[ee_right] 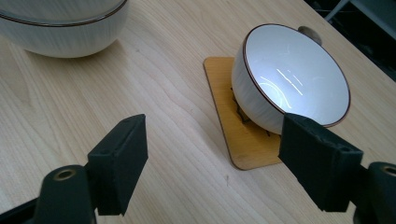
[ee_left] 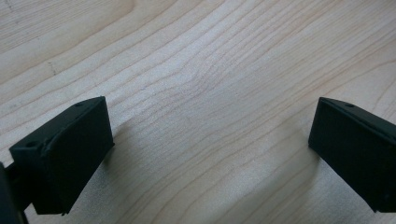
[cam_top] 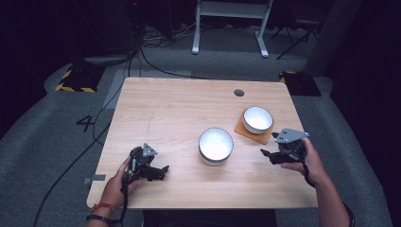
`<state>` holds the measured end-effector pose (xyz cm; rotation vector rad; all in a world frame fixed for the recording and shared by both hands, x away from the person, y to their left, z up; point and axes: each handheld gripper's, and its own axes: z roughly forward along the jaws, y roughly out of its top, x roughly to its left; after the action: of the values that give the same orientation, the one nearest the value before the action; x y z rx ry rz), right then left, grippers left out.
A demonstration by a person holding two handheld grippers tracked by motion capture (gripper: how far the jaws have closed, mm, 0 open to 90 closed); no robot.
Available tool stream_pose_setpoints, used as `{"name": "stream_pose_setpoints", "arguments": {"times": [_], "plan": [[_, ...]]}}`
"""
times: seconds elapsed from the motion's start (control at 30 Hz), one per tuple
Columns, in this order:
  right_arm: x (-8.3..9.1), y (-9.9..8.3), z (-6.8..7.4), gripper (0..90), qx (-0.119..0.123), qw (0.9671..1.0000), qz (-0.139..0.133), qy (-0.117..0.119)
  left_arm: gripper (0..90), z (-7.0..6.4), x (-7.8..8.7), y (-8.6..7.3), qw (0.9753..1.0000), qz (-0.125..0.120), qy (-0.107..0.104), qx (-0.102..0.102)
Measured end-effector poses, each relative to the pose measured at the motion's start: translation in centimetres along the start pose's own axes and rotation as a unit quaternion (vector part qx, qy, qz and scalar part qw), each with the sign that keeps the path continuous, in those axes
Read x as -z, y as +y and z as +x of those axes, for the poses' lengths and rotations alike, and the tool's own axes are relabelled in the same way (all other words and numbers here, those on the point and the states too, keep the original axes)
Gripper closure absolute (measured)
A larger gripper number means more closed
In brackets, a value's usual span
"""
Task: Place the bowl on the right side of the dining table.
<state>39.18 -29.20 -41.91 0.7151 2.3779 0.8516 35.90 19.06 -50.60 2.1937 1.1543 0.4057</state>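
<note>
Two white bowls sit on the wooden table [cam_top: 165, 104]. The larger bowl [cam_top: 215, 145] stands near the middle; its side fills the upper left of the right gripper view [ee_right: 60, 28]. The smaller bowl [cam_top: 257, 119] [ee_right: 289, 79] rests on a square wooden coaster [cam_top: 248, 134] [ee_right: 236, 135]. My right gripper [cam_top: 265, 154] [ee_right: 219, 158] is open, just in front of the coaster, with nothing between its jaws. My left gripper [cam_top: 163, 170] [ee_left: 210, 144] is open low over bare wood at the table's front left, empty.
A round cable hole [cam_top: 239, 92] lies near the table's far edge. Beyond the table are grey carpet, floor cables [cam_top: 156, 61], a white frame's legs [cam_top: 227, 28] and yellow-black taped blocks [cam_top: 75, 80].
</note>
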Motion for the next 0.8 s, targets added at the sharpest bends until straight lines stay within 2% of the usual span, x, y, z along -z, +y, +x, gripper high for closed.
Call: {"name": "stream_pose_setpoints", "arguments": {"times": [0.5,0.8], "plan": [[-0.1,-2.8,-0.1,24.2,-0.022,0.9996,0.014,0.004,0.0,0.0,0.0,0.0,1.0000,0.000,0.000,0.000],[-0.4,-4.9,-0.5,24.3,-0.036,0.9986,0.039,-0.008,0.0,0.0,0.0,0.0,1.0000,0.000,0.000,0.000]]}}
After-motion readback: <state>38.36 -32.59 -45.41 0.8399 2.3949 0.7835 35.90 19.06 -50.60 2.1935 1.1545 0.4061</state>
